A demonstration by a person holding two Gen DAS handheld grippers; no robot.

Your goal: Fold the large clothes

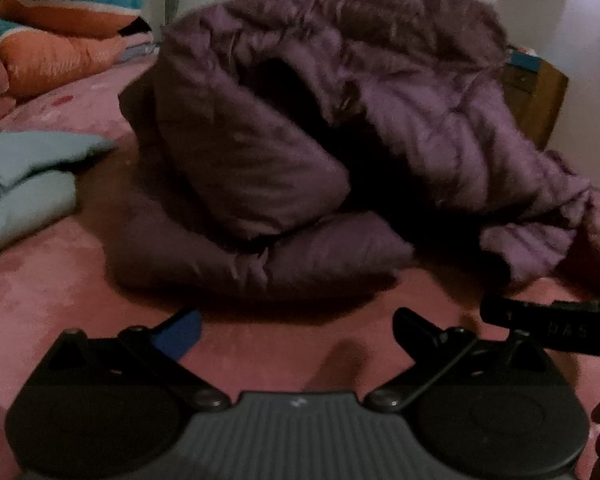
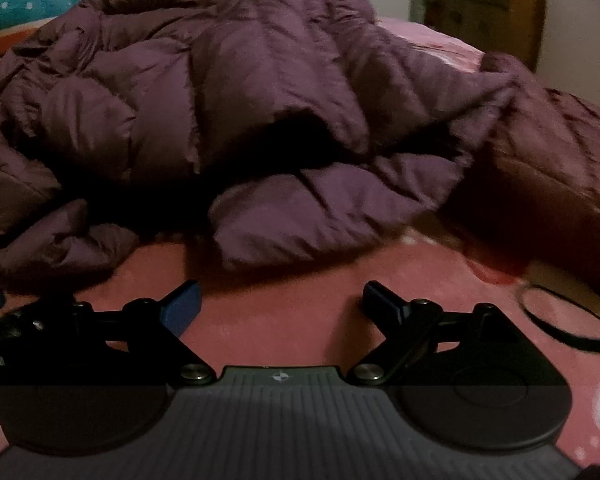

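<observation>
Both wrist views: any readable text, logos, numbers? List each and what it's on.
"DAS": faint letters on the black bar at the right edge of the left wrist view; may be cut off, so possibly part of a longer word.
Small white emblem on the left gripper body: a mark, no letters.
Same emblem on the right gripper body: no letters.
Purple down coat, pink bed cover: no text visible.

One purple padded coat (image 1: 308,128) lies heaped on one pink bed cover (image 1: 52,280), with one pale blue garment (image 1: 24,184) at the left. Two grippers show, the left gripper (image 1: 296,332) and the right gripper (image 2: 280,304). One wooden cabinet (image 2: 488,12) stands behind, and one black loop of cord (image 2: 564,320) lies on the cover.
</observation>
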